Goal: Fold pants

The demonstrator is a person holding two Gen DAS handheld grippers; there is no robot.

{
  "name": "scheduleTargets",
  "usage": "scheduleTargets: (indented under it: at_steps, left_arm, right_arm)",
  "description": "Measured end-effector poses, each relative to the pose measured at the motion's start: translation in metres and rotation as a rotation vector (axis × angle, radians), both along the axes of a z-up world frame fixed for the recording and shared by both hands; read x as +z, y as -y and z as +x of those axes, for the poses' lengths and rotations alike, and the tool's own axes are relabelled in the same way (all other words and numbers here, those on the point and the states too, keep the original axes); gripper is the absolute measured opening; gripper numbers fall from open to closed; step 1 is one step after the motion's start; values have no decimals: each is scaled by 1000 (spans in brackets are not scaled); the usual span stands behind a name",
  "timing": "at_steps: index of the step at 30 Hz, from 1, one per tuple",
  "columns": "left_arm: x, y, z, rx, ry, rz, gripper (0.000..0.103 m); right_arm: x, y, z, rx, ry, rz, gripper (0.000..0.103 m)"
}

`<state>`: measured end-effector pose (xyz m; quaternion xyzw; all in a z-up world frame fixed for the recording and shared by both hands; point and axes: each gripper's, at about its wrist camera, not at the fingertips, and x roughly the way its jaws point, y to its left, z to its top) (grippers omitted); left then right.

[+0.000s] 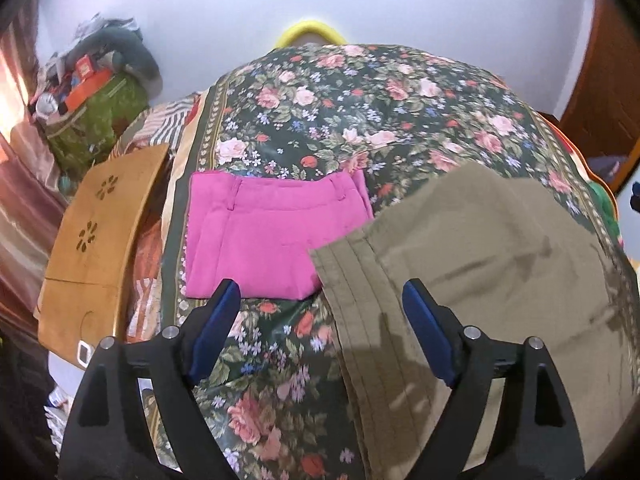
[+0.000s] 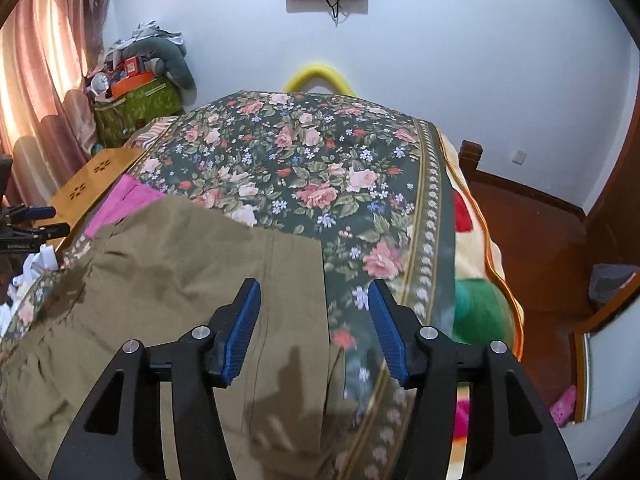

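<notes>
Olive pants [image 1: 480,248] lie spread on the floral bedspread [image 1: 360,112], just right of folded pink pants [image 1: 264,236]. Left gripper [image 1: 320,312] and right gripper [image 2: 314,312] both hover spread wide, empty. Fabric looks soft, light, floppy; pinch the hemmed edge [image 1: 344,280].
</notes>
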<state>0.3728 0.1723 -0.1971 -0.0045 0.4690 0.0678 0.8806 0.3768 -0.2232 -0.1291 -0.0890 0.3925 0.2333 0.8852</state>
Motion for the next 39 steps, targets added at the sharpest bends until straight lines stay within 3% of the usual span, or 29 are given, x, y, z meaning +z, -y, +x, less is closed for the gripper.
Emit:
scheduleTargets:
  at_steps: [2, 12, 18, 22, 28, 29, 35, 39]
  left_arm:
    - [-8, -4, 11, 21, -21, -7, 84]
    - [-56, 1, 55, 13, -128, -28, 84]
    - [-70, -7, 68, 31, -143, -110, 87]
    - [-78, -8, 70, 15, -149, -147, 87]
    - [-78, -6, 70, -26, -137, -209, 63]
    - [-77, -4, 70, -24, -129, -204, 60]
    - [-65, 10, 66, -36, -86, -65, 49]
    - [-42, 8, 62, -18, -36, -22, 47]
  right_arm:
    - [-7, -7, 12, 5, -10, -8, 62]
    - [-68, -37, 77, 1, -162, -33, 63]
    - [-104, -55, 112, -16, -281, -12, 63]
    - [-120, -63, 121, -32, -314, 9, 62]
    - [-124, -70, 122, -19, -338, 13, 29]
    - [-124, -70, 123, -17, -332, 0, 14]
    - [-110, -67, 110, -8, -224, -51, 11]
    - [-73, -62, 108, -20, -112, -43, 11]
